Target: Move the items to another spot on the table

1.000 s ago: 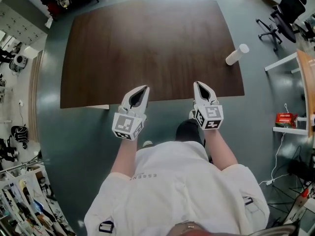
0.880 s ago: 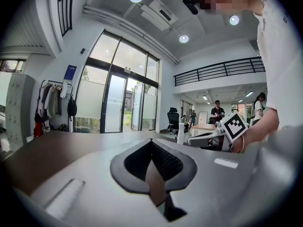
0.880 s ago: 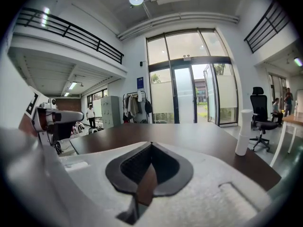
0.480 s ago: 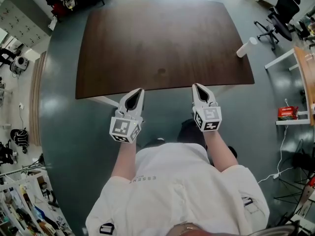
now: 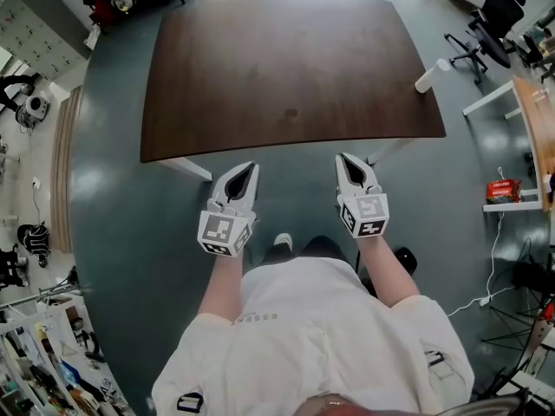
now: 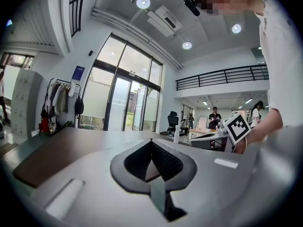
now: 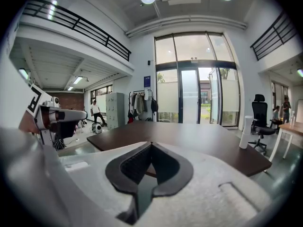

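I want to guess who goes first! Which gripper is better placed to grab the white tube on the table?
Probably the right gripper: the white tube stands at the table's right edge, nearer that gripper. The left gripper is farther off. Both are shut, empty.

Noted a black office chair point(image 5: 501, 14) on the grey floor point(image 5: 113, 189) at far right. Spotted a red box point(image 5: 499, 189), possibly a carton, on a white shelf point(image 5: 519, 204). Saw hung coats point(image 7: 142, 102) beside grey lockers point(image 7: 115, 109).

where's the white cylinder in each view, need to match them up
Head view: white cylinder upper right, at the table's right edge.
Left gripper view: cylinder small, just right of centre.
Right gripper view: cylinder at right, on the table's edge.
Shared landmark: black office chair beyond it.
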`<state>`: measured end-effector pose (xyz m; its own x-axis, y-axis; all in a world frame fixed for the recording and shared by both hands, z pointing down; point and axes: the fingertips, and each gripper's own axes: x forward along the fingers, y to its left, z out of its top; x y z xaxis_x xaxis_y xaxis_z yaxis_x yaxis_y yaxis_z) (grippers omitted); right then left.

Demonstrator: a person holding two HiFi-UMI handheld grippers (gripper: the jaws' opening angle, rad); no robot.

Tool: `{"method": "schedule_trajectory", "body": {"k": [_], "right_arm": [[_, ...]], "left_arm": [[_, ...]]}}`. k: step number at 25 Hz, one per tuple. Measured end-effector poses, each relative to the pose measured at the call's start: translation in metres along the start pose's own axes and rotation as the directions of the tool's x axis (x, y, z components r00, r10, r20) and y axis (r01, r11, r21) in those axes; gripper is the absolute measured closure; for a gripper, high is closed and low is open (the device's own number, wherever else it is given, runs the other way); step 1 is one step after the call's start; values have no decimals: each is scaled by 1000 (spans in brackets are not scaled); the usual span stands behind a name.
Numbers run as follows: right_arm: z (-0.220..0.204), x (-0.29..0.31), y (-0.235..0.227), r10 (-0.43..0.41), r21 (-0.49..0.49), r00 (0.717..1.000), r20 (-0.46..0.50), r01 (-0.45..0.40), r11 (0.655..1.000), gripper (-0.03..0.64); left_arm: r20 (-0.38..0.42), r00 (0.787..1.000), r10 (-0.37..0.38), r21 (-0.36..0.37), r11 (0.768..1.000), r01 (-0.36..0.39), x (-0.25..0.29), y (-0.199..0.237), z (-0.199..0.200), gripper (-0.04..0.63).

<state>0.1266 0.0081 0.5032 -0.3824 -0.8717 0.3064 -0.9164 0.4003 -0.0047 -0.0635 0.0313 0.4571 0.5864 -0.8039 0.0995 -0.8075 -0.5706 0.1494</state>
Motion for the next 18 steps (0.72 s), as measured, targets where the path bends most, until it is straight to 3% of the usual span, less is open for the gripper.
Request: {"method": "schedule_trajectory", "body": {"k": [9, 18], "right_arm": [[20, -34, 19, 61, -30, 995, 77, -59, 998, 624], [30, -61, 14, 76, -76, 992, 104, -68, 995, 626]], "left_arm": [[48, 999, -5, -22, 1000, 6, -11, -20, 10, 578], [72, 997, -22, 27, 999, 20, -14, -44, 25, 578]]}}
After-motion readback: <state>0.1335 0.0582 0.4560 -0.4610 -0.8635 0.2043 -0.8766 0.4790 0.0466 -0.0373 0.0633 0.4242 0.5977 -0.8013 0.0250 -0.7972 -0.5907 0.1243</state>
